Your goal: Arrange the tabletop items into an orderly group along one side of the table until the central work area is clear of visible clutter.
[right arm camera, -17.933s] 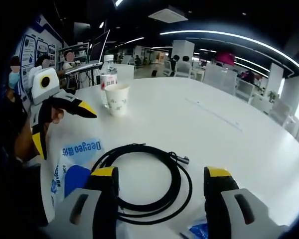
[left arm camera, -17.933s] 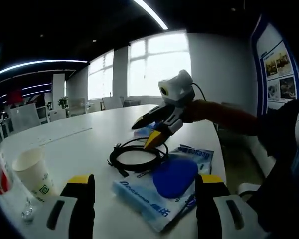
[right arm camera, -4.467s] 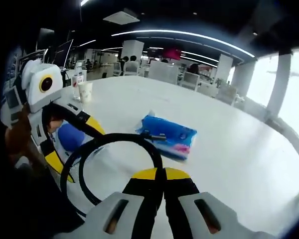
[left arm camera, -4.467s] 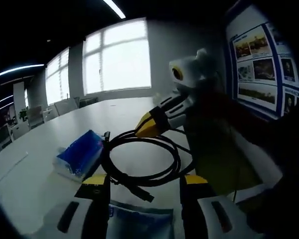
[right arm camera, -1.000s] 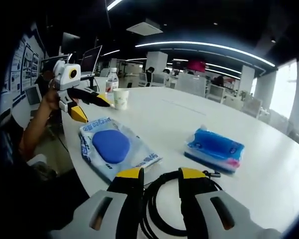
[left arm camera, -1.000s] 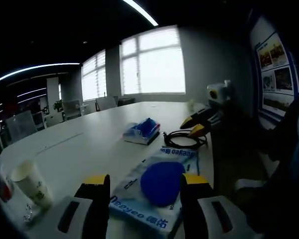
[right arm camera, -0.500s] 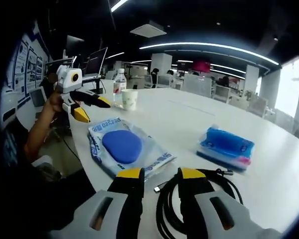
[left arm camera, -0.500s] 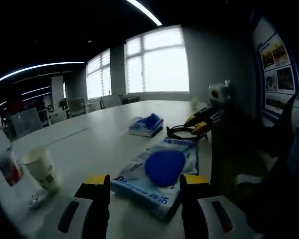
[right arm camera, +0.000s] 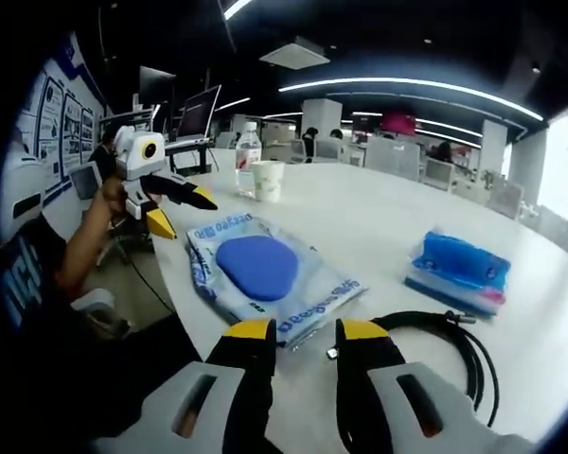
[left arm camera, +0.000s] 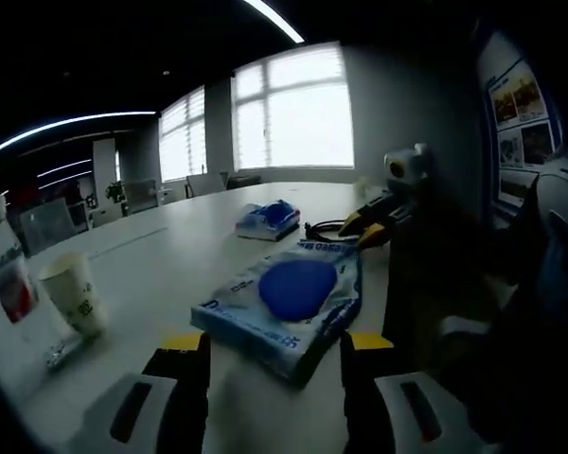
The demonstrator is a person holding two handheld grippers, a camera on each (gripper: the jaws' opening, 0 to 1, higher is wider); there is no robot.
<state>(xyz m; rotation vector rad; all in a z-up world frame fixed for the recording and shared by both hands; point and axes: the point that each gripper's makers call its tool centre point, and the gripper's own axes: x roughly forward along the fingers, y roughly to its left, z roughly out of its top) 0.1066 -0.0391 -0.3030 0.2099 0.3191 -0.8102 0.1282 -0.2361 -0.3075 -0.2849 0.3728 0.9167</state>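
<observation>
A white and blue wipes packet (left arm camera: 286, 295) with a blue oval lid lies just ahead of my left gripper (left arm camera: 275, 342), which is open; the packet's near corner lies close to the gap. Beyond it sit a blue tissue pack (left arm camera: 268, 218) and a black coiled cable (left arm camera: 328, 230), with my right gripper (left arm camera: 363, 233) beside the cable. In the right gripper view, my right gripper (right arm camera: 305, 333) stands open with nothing between its jaws. The cable (right arm camera: 459, 348) lies to its right, the packet (right arm camera: 265, 270) ahead, the tissue pack (right arm camera: 459, 265) at right. A hand holds the left gripper (right arm camera: 182, 214) open at the table's edge.
A paper cup (left arm camera: 73, 295) and a plastic bottle (left arm camera: 7, 274) stand at the left on the round white table (left arm camera: 161, 255). In the right gripper view the cup (right arm camera: 267, 180) and bottle (right arm camera: 247, 168) stand beyond the packet. Office desks and chairs lie further off.
My right gripper, shut on the cable 4.5 s ago, has let it go and drawn back; the cable now lies to its right. The left view has sunk lower toward the packet.
</observation>
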